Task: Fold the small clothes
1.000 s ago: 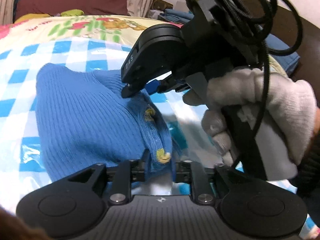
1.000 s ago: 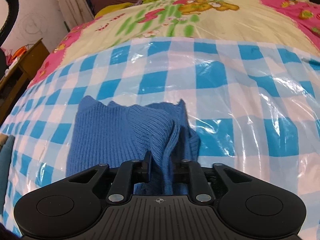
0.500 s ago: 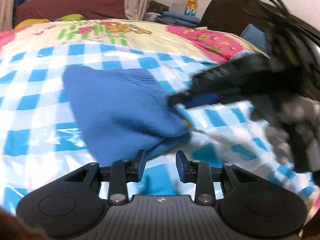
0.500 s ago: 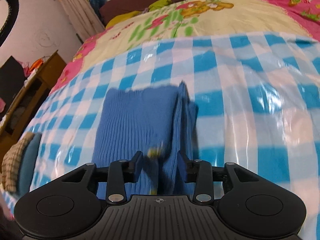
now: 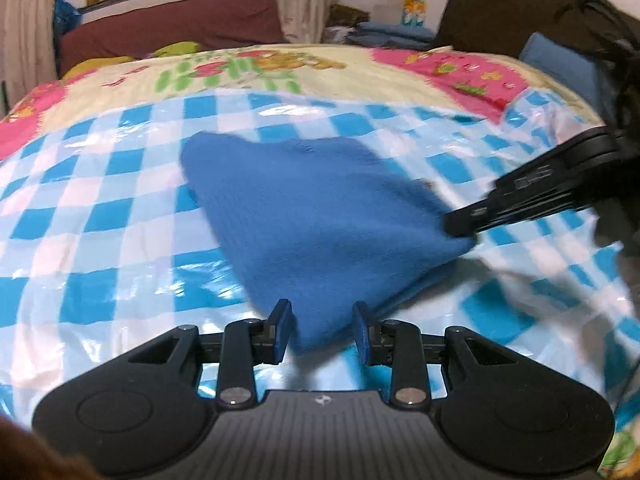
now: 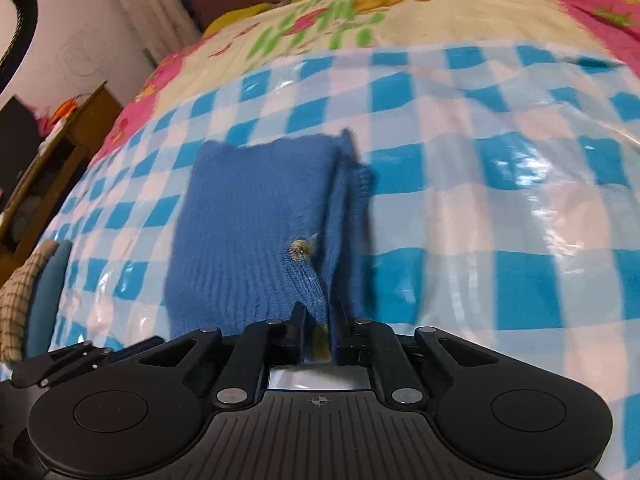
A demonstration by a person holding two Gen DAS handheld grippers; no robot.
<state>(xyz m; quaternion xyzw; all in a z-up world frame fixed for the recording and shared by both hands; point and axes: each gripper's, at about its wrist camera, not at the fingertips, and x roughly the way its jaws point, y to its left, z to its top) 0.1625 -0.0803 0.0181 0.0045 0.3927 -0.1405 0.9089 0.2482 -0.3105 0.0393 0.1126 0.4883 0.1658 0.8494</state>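
A blue knit garment (image 5: 320,216) lies folded on the checked sheet. My left gripper (image 5: 322,332) is open, and the garment's near corner lies between its blue pads (image 5: 280,330) without being pinched. My right gripper (image 6: 319,316) is closing tight on the garment's (image 6: 248,220) near edge, just below a yellow button (image 6: 300,248), and a strip of knit is squeezed between its pads. In the left wrist view the right gripper (image 5: 460,226) comes in from the right at the garment's right corner. The left gripper's tips (image 6: 80,360) show at the lower left of the right wrist view.
A glossy blue-and-white checked plastic sheet (image 5: 100,240) covers a cartoon-print bedspread (image 5: 240,68). Folded blue clothes (image 5: 392,32) are stacked beyond the bed's far right corner. A wooden cabinet (image 6: 60,148) and a plaid cushion (image 6: 20,300) sit off the bed's left side.
The left gripper let go of the buttoned edge and drew back, open. The right gripper opened, then shut again on the edge near the yellow button. The garment lies flatter.
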